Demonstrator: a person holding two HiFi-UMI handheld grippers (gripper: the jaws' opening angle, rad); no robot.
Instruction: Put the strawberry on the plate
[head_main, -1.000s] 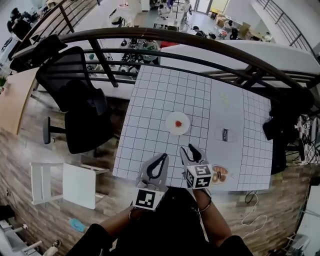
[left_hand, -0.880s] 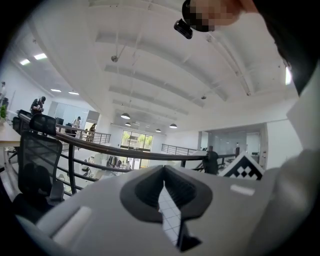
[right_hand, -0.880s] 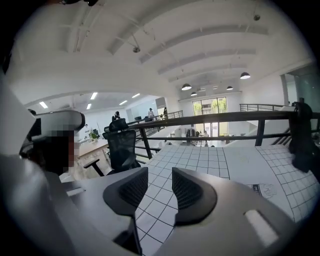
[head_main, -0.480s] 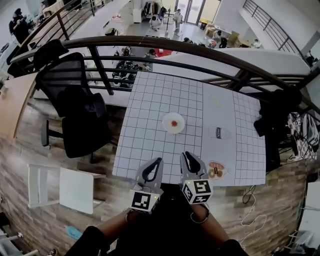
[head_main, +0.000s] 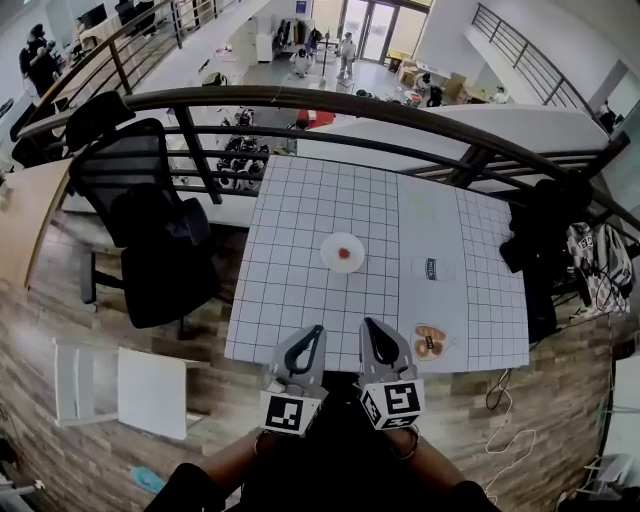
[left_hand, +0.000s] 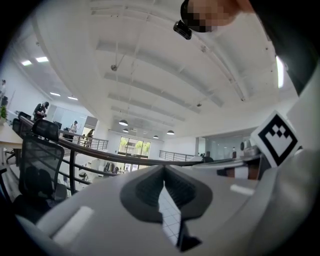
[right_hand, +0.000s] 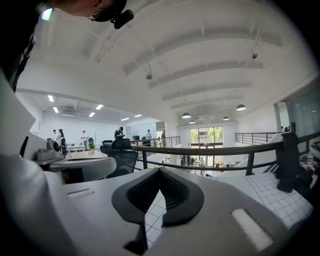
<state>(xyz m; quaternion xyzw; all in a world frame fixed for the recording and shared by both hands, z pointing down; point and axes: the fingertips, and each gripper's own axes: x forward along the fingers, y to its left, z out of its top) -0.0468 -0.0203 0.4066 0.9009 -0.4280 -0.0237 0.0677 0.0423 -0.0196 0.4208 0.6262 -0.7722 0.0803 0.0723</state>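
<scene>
A small red strawberry (head_main: 344, 254) lies on the white round plate (head_main: 328, 246) in the middle of the white gridded table (head_main: 290, 290). Both grippers hover side by side at the table's near edge, well short of the plate. My left gripper (head_main: 317, 330) is shut with nothing between its jaws, and its tips meet in the left gripper view (left_hand: 163, 170). My right gripper (head_main: 368, 325) is shut and empty too, its pads meeting in the right gripper view (right_hand: 160, 171).
An orange-printed packet (head_main: 431, 341) lies at the table's near right, and a white item with a dark label (head_main: 429, 267) lies right of the plate. A black office chair (head_main: 150, 230) stands left of the table, a dark railing (head_main: 300, 100) behind it, bags (head_main: 550, 240) to the right.
Both grippers have drawn back from over the table to its near edge. The right jaws have closed. The strawberry stays on the plate.
</scene>
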